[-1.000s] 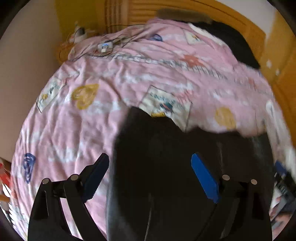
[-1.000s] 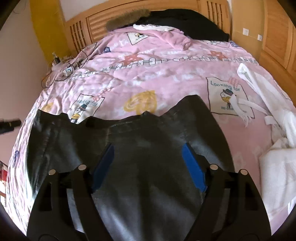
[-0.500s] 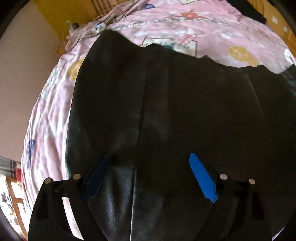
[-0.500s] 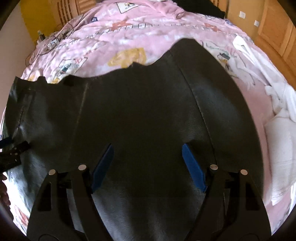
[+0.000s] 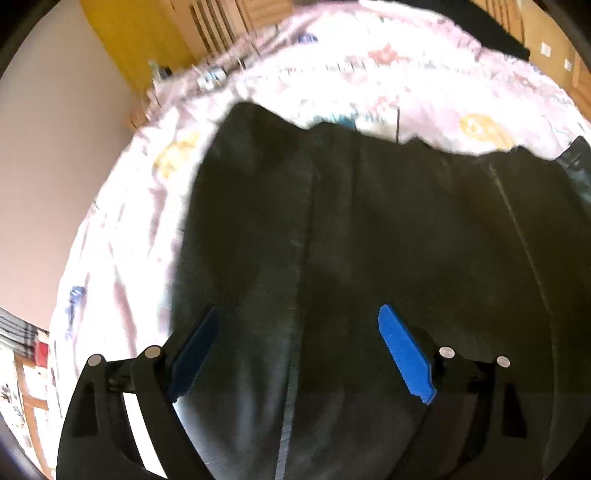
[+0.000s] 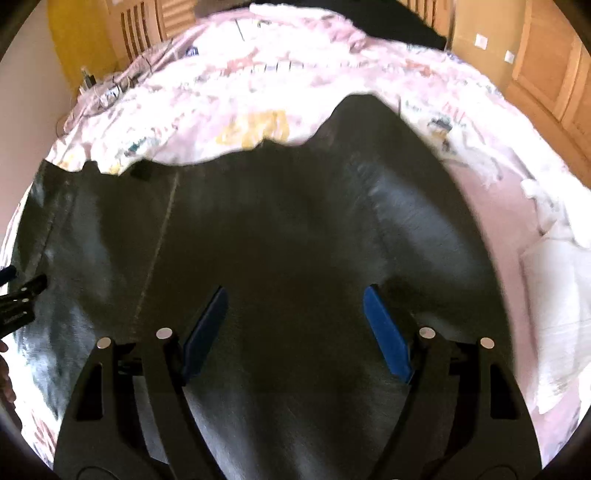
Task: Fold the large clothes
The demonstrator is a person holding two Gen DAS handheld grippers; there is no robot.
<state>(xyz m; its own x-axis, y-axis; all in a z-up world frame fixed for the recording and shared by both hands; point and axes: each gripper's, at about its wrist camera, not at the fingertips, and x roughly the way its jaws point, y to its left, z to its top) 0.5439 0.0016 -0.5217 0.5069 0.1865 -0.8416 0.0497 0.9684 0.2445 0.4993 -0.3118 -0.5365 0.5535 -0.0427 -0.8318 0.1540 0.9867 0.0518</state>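
Since a second ago you have brought both tongs down toward the bed, so the black garment now fills most of each view where pink bedding showed before. It lies spread flat on the pink patterned duvet, seams running away from you. Your left tongs stand wide above the cloth, nothing pinched between the blue pads. Your right tongs are also spread wide over the garment, gripping nothing. At the right view's left edge, the tip of your left tongs shows. White clothes lie bunched beside the garment, and a wooden headboard stands beyond.
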